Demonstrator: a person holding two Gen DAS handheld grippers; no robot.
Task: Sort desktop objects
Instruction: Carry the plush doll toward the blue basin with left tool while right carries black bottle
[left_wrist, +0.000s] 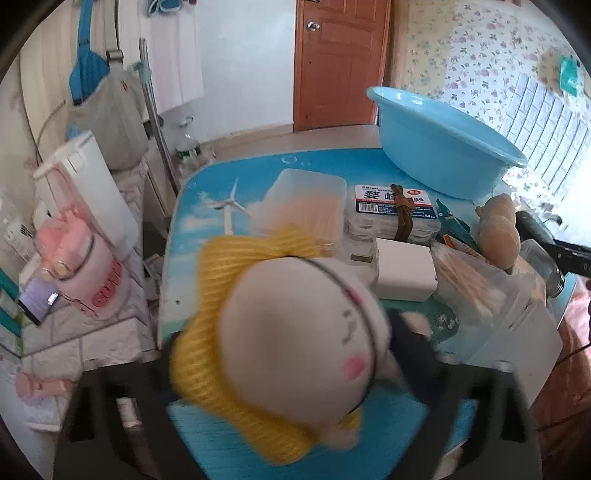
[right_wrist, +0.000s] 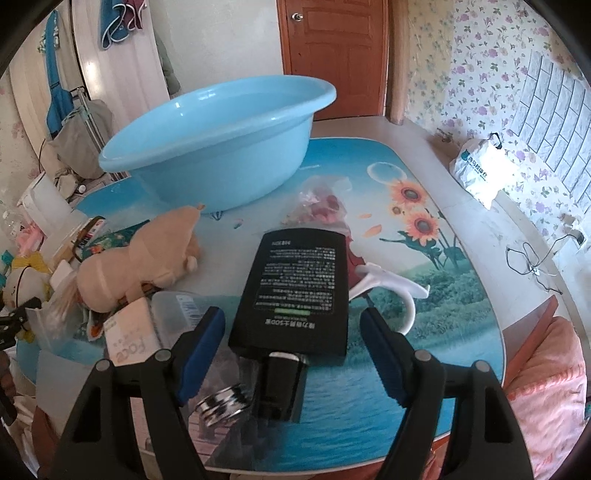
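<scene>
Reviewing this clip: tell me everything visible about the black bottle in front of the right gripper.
The black bottle is flat, glossy and plastic-looking, lying on the table with its printed back label facing up. Its black cap, ringed with a silver collar, points toward the camera. It lies between the open jaws of the right gripper; neither visibly touches it. A white hook-shaped piece pokes out from beside its right edge.

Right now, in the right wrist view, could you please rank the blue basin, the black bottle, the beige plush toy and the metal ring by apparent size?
1. blue basin, largest, though farthest.
2. black bottle and beige plush toy: look alike; the bottle lies nearer, so I will not rank them.
3. metal ring, smallest, though nearest.
</scene>
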